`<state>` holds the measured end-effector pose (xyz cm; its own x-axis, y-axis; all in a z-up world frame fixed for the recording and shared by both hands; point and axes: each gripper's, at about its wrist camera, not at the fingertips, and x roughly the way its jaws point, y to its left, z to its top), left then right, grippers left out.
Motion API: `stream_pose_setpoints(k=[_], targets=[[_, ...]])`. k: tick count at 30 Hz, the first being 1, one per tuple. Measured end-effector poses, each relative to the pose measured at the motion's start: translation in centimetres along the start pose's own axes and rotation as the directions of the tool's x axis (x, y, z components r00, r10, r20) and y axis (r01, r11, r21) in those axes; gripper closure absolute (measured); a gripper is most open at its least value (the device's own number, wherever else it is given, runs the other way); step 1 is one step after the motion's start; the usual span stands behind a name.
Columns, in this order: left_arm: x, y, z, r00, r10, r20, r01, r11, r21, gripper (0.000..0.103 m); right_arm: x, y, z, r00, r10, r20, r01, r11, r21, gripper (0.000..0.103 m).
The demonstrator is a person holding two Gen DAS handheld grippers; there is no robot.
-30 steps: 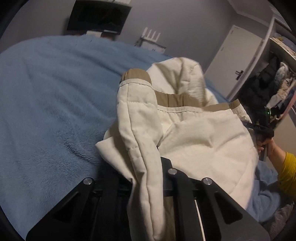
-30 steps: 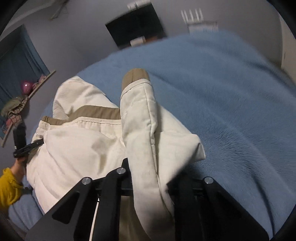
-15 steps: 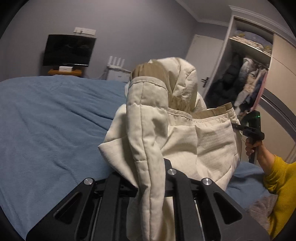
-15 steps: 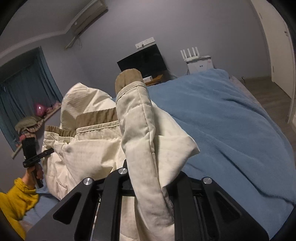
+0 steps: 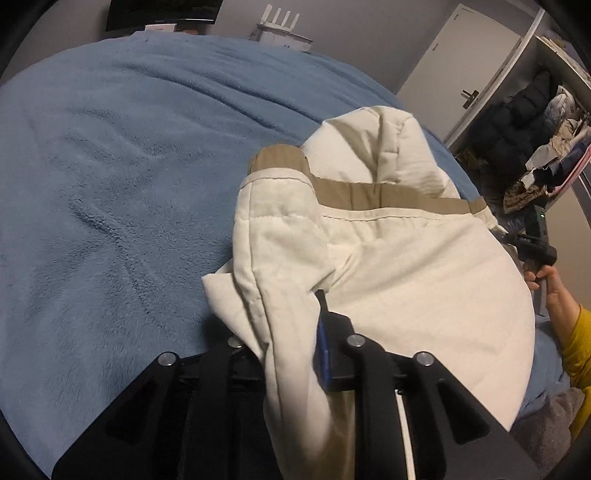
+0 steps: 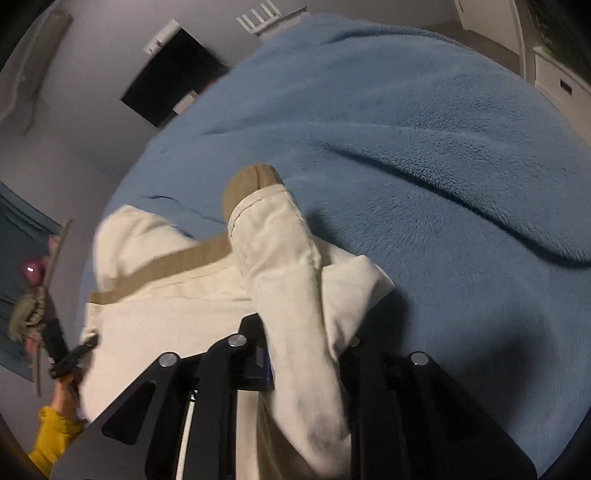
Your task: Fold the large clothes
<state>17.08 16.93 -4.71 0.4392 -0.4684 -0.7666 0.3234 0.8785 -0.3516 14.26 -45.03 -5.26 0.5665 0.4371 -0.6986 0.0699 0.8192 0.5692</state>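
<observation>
Bedroom, with a blue fleece blanket (image 5: 110,192) spread over the bed as the working surface. Nearest the cameras, the left gripper (image 5: 291,332) and the right gripper (image 6: 303,339) each have a quilted cream sleeve with a tan cuff between their jaws, which have just been opening, the cloth draped through the gap; whether the pads press on it cannot be told. Beyond lies the cream padded jacket (image 5: 424,266), tan-banded and hooded, on the blanket, then a hand (image 5: 550,284) in a yellow sleeve, and farthest a black television (image 6: 170,92), a white router (image 5: 284,26), a white door (image 5: 461,74) and an open wardrobe (image 5: 535,122).
</observation>
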Motion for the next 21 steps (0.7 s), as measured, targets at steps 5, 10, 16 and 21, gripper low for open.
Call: stream_pose_setpoints(k=[5, 10, 16, 21], targets=[[0.5, 1.0, -0.6, 1.0, -0.029, -0.007, 0.028, 0.999, -0.042, 0.073, 0.5, -0.8, -0.8, 1.0, 0.004, -0.007, -0.004, 1.0, 0.024, 0.073], [-2.0, -1.0, -2.2, 0.995, 0.098, 0.032, -0.098, 0.995, -0.016, 0.032, -1.1, 0.5, -1.6, 0.993, -0.119, 0.015, 0.12, 0.993, -0.005, 0.043], [-8.1, -5.6, -1.8, 0.96, 0.217, 0.178, -0.219, 0.976, -0.01, 0.015, -6.2, 8.0, -3.1, 0.94, -0.294, 0.172, 0.325, 0.926, -0.194, 0.02], [-10.8, -13.2, -3.6, 0.95, 0.242, 0.196, -0.257, 0.965, 0.053, 0.007, -10.7, 14.4, -8.0, 0.95, -0.239, 0.2, 0.292, 0.908, -0.301, 0.011]])
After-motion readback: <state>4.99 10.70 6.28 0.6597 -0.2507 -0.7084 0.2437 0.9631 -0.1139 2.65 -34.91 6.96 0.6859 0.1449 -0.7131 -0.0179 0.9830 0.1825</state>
